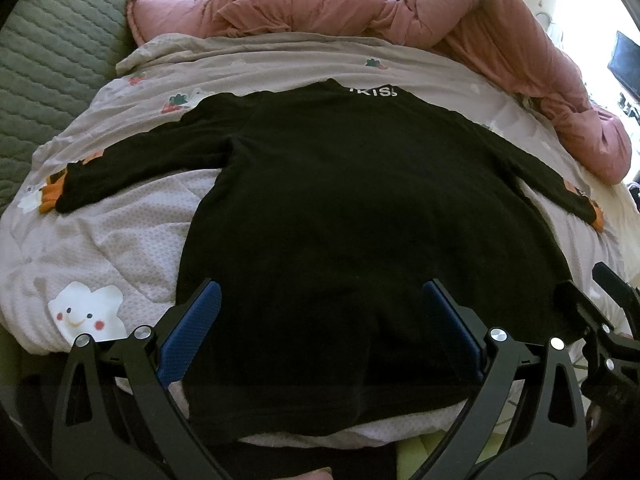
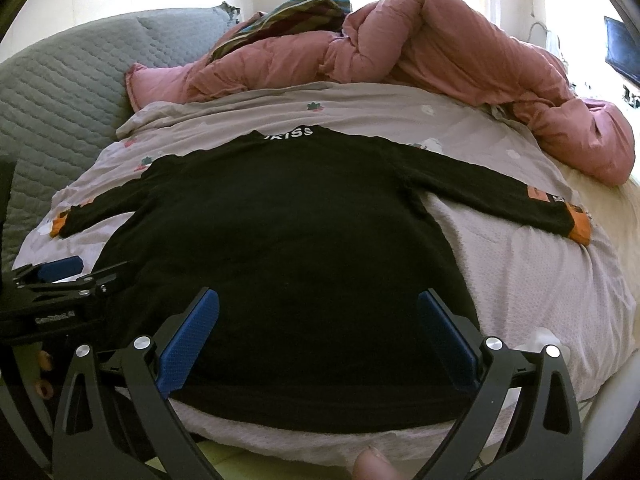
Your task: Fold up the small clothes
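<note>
A small black long-sleeved top (image 1: 328, 208) (image 2: 288, 240) lies flat on the bed, collar with white letters at the far end, sleeves with orange cuffs spread to both sides. My left gripper (image 1: 320, 304) hovers open over the hem's left half, blue pads (image 1: 192, 336) wide apart, nothing between them. Over the hem's right half my right gripper (image 2: 318, 312) is open too, blue pads (image 2: 448, 340) apart. The left gripper (image 2: 64, 276) shows at the left edge of the right wrist view, and the right gripper (image 1: 600, 316) at the right edge of the left wrist view.
The top rests on a pale quilt (image 1: 104, 256) (image 2: 540, 288) with cartoon prints. A bunched pink duvet (image 1: 480, 32) (image 2: 460, 56) lies beyond the collar and to the right. A grey quilted cover (image 1: 52, 52) (image 2: 60, 92) spreads at the left. A fingertip (image 2: 370, 466) shows at the bottom.
</note>
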A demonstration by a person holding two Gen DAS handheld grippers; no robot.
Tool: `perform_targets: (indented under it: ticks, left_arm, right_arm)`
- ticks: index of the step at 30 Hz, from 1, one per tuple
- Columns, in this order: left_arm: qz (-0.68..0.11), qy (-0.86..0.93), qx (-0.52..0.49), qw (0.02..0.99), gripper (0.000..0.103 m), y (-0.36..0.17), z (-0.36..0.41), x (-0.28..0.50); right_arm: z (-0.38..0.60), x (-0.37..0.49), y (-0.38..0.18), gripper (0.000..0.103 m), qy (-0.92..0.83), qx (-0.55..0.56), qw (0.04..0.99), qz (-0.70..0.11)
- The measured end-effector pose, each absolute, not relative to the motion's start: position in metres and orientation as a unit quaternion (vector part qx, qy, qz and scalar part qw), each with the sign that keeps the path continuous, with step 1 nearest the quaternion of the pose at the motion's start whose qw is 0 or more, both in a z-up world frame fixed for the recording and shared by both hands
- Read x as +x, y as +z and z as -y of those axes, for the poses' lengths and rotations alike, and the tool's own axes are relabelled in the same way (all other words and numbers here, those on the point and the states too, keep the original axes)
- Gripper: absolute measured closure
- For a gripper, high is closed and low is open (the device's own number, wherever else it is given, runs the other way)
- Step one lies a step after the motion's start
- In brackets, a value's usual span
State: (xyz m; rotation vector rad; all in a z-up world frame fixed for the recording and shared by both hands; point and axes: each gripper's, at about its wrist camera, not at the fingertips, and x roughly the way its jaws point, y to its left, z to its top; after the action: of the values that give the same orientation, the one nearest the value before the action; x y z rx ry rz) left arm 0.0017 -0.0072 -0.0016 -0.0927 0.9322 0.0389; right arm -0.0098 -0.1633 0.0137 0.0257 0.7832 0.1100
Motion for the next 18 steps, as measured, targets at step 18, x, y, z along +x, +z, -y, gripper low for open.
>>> perform_targets:
  ticks: [18]
  left_arm:
    - [-0.449, 0.013, -0.046, 0.892, 0.009, 0.009, 0.009, 0.029]
  right_arm:
    - [0.214, 0.008, 0.012, 0.004, 0.007, 0.043, 0.924, -0.38]
